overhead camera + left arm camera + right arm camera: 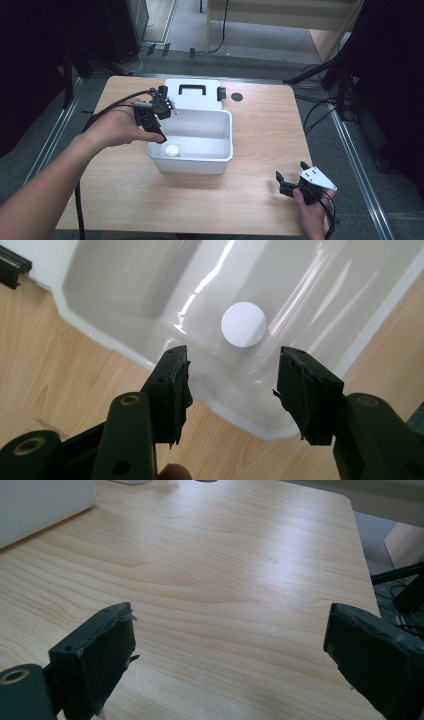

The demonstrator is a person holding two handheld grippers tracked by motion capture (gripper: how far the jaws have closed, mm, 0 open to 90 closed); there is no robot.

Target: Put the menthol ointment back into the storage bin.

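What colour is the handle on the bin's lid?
Black, on the white lid; the handle shows best in the high view.

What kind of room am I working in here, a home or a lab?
Most likely a lab or recording studio rather than a home: a bare wooden table stands on grey carpet, black stand legs and loose cables flank it, and dark curtains close off both sides.
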